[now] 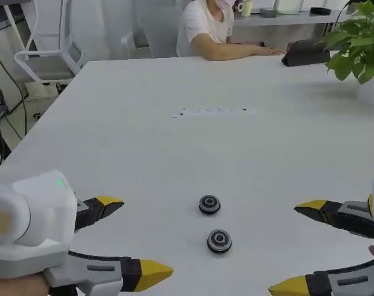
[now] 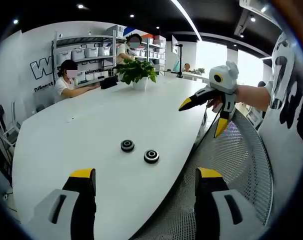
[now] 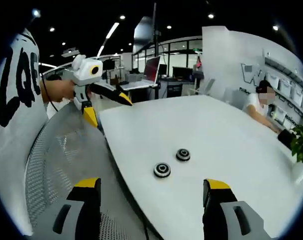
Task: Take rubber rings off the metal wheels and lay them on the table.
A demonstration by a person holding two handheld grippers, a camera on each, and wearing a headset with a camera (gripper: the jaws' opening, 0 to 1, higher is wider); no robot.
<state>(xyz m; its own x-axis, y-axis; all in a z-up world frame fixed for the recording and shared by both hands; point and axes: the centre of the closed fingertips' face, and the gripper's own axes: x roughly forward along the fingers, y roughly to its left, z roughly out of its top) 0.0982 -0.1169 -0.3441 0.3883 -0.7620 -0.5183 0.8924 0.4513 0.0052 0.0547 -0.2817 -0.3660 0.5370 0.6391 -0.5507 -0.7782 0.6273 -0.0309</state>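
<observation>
Two small metal wheels with black rubber rings lie flat on the white table point(image 1: 174, 154). The far wheel point(image 1: 209, 204) point(image 2: 127, 145) point(image 3: 183, 154) sits a little behind the near wheel point(image 1: 219, 241) point(image 2: 151, 156) point(image 3: 162, 170), and the two are apart. My left gripper point(image 1: 137, 237) point(image 2: 146, 176) point(image 3: 109, 112) hovers to their left, open with nothing between its yellow-tipped jaws. On the other side my right gripper point(image 1: 292, 246) point(image 3: 152, 183) point(image 2: 201, 119) is also open and holds nothing. Neither gripper touches a wheel.
A person point(image 1: 205, 31) sits at the table's far end beside a dark case point(image 1: 305, 54). A potted plant point(image 1: 360, 37) stands at the far right, and a white power strip point(image 1: 215, 111) lies mid-table. An office chair point(image 1: 45, 43) stands off the far left corner.
</observation>
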